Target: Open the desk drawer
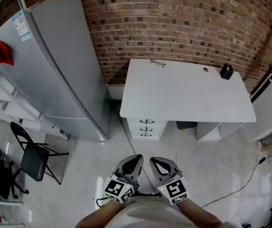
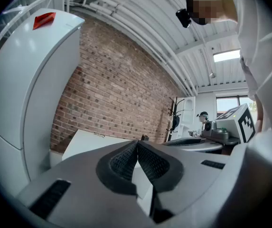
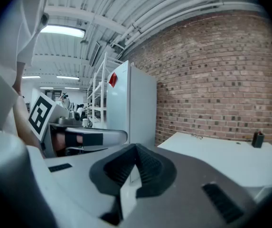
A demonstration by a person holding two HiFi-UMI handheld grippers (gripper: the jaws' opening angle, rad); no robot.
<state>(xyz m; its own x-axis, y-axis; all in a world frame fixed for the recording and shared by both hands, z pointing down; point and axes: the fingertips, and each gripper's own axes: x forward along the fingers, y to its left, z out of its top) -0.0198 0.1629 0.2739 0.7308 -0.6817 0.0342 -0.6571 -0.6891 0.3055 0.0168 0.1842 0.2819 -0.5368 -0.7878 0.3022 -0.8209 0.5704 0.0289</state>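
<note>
Red brick wall (image 1: 183, 18) was seen behind a white rectangular worktop (image 1: 188, 96), which was set against it, and a tall grey refrigerator (image 1: 55, 70) was stood just beside the worktop's left end, with a red diamond-shaped sticker (image 1: 4, 52) fixed to its top. Under that left end a stack of three white desk drawers (image 1: 146, 128) was carried, each drawer being fitted with a dark curved handle; all three were shut, flush with one another. A pair of thin-framed spectacles (image 1: 157, 63) was laid near the worktop's back edge, and a small black box-like object (image 1: 227, 71) was stood near its back right corner. A black folding chair (image 1: 33, 158) was placed on the glossy grey floor (image 1: 211, 175) to the left, in front of the refrigerator. The left gripper (image 1: 136, 157) and the right gripper (image 1: 154, 160) were held side by side low in the head view, close to the person's body, pointed toward the drawers and kept well apart from them, with floor between. In the left gripper view the ribbed dark fingers (image 2: 121, 163) were pressed together at their tips, with nothing caught between them. In the right gripper view the ribbed fingers (image 3: 150, 167) were likewise closed tip to tip on nothing.
</note>
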